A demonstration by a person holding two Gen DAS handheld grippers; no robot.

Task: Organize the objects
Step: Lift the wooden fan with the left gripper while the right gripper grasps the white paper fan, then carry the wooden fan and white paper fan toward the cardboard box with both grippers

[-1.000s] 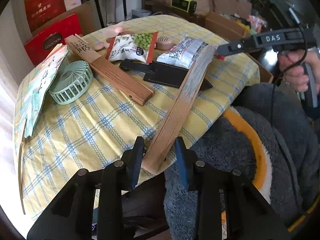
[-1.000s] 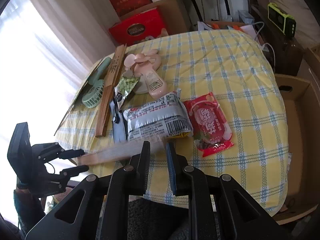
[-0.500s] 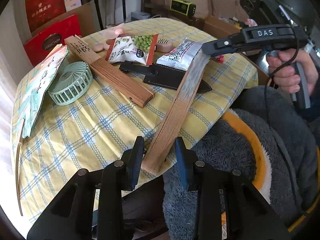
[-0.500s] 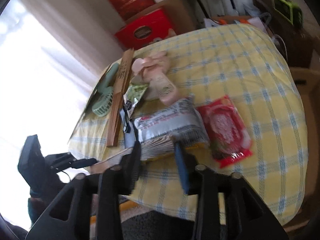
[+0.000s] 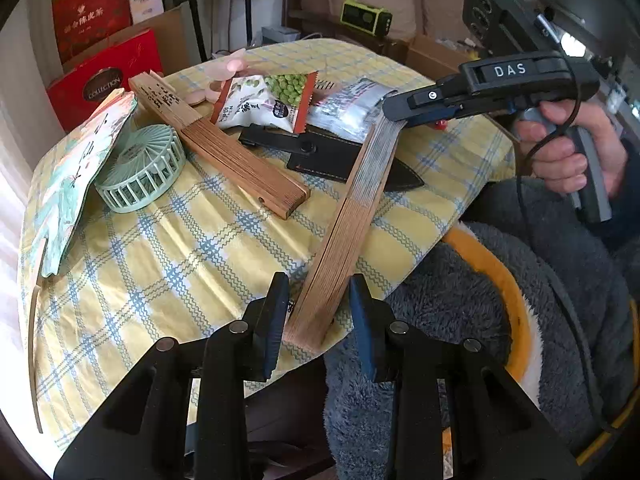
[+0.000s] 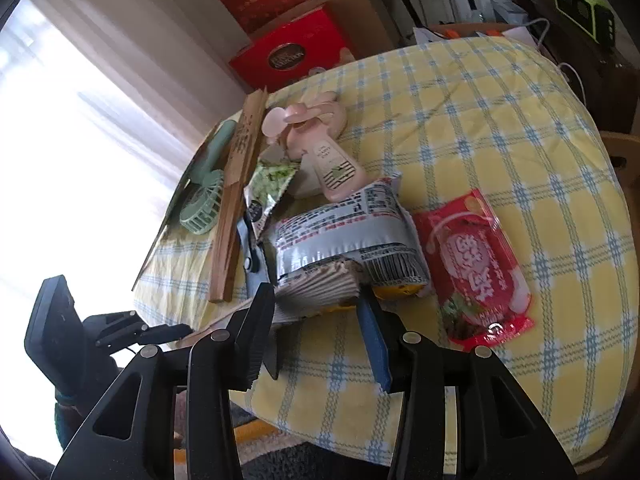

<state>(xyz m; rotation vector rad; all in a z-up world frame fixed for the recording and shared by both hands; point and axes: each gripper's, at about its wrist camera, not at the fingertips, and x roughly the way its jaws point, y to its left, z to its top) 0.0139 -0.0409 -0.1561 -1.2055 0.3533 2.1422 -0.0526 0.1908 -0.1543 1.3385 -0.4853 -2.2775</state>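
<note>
A folded wooden fan (image 5: 348,220) lies slanted over the front edge of the yellow checked table (image 5: 168,264). My left gripper (image 5: 318,316) stands open around its wooden butt end, the fingers apart from the wood. My right gripper (image 6: 316,312) is open around the fan's paper tip (image 6: 316,292); it shows in the left wrist view (image 5: 404,114) at that tip. A second folded wooden fan (image 5: 216,148), a green mini fan (image 5: 140,168), a pea snack bag (image 5: 268,100), a silver packet (image 6: 344,232), a red packet (image 6: 476,268) and a pink hand fan (image 6: 320,148) lie on the table.
A black sheath (image 5: 332,156) lies under the held fan. A printed paper fan (image 5: 72,184) sits at the left edge. Red gift boxes (image 5: 104,76) and cardboard boxes stand behind the table. A grey fleece lap (image 5: 460,304) is below the front edge.
My right gripper has opened wider around the fan's tip, which has spread a little. The fan has swung slightly. My left gripper stays in place.
</note>
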